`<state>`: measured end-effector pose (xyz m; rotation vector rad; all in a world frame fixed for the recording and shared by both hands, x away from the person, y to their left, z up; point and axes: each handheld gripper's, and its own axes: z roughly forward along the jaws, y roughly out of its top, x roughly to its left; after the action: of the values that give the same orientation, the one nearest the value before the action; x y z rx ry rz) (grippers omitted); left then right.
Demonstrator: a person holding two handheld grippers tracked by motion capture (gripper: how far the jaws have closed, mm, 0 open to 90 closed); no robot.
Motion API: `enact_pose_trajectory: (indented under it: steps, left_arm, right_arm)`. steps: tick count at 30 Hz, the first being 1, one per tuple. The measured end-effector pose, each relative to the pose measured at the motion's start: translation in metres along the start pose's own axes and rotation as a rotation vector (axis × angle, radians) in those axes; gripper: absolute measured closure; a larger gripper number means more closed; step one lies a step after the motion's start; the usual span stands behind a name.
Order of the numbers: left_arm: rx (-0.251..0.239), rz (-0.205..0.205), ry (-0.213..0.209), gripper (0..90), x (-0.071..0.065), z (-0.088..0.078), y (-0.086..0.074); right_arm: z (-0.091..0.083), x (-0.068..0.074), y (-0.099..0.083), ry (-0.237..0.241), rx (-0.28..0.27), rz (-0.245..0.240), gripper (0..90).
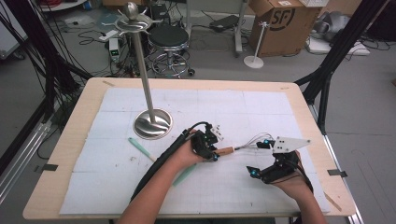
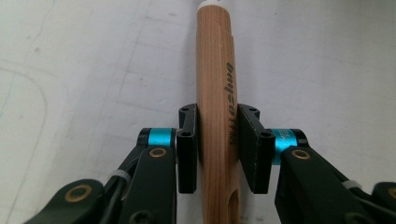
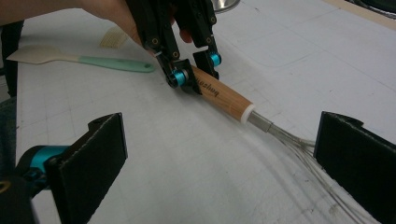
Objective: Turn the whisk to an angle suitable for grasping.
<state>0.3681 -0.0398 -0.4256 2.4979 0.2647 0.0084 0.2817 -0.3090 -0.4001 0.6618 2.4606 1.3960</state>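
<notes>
Near the middle of the high view, slightly right of centre, the left tool (image 1: 211, 148) has its jaws clamped on the wooden handle of a whisk (image 1: 233, 150). In the left gripper view the two black pads press the handle from either side, with the handle (image 2: 215, 93) running straight up the centre of the frame and dark lettering along its right edge. The whisk lies on the white gridded mat (image 1: 116, 163) that covers the tabletop (image 1: 65, 140) — handle toward the left tool, wire loops fanning out toward the right of the frame.

The right tool (image 1: 261, 158) sits in the lower right of the high view, jaws spread wide and holding nothing. In the right gripper view its two pads stand at the lower left and right edges of the frame, and the whisk's wires (image 3: 303, 144) pass close to the right-hand pad; whether they touch I cannot tell.

A mint-handled spatula (image 1: 140, 148) lies on the mat left of the left forearm, at the upper left in the right gripper view. A steel stand (image 1: 152, 122) with a tall pole rises from its round base in the upper left part of the mat.
</notes>
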Motion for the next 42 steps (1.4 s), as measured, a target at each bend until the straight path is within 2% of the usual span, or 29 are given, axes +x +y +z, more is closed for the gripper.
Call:
enact_pose_trajectory:
  steps: [3,4,6,9,12,14,17,20,25,33,42]
  left_arm:
    - [0.006,0.016,0.007,68.7,-0.003,0.001,0.001]
    - [0.007,0.011,0.022,58.8,-0.003,0.001,0.001]
    - [0.020,-0.001,0.051,56.4,-0.001,-0.001,-0.001]
    - [0.022,-0.026,0.061,51.6,0.003,-0.004,-0.005]
    - [0.031,-0.021,0.070,56.1,0.005,-0.005,-0.006]
    - [0.034,-0.009,0.062,66.5,0.004,-0.005,-0.005]
    - [0.040,-0.005,0.073,68.4,0.002,-0.004,-0.003]
    - [0.022,0.010,0.052,70.1,-0.001,-0.003,-0.001]
    - [0.024,0.047,0.030,70.2,-0.012,0.000,0.004]
    - [0.022,0.098,-0.031,70.2,-0.031,0.004,0.006]
    - [0.048,0.175,-0.053,70.2,-0.058,0.005,0.008]
  right_arm:
    - [0.000,0.000,0.000,-0.001,-0.002,-0.001,2.2]
    - [0.000,0.000,0.000,0.001,0.000,0.001,2.2]
    - [-0.001,0.000,0.000,0.001,0.001,0.004,2.2]
    - [-0.001,-0.001,0.000,0.001,0.000,0.002,2.2]
    - [-0.001,-0.001,-0.001,0.001,0.004,0.003,2.2]
    - [-0.001,0.000,0.000,-0.001,0.002,0.003,2.2]
    - [-0.001,0.000,0.000,-0.002,-0.002,0.000,2.2]
    - [-0.001,0.000,0.000,0.001,-0.003,0.000,2.2]
    - [-0.002,0.000,0.001,0.006,-0.006,0.000,2.2]
    - [-0.004,0.005,0.007,0.026,-0.030,-0.007,2.2]
    - [-0.007,0.008,0.011,0.033,-0.039,-0.015,2.2]
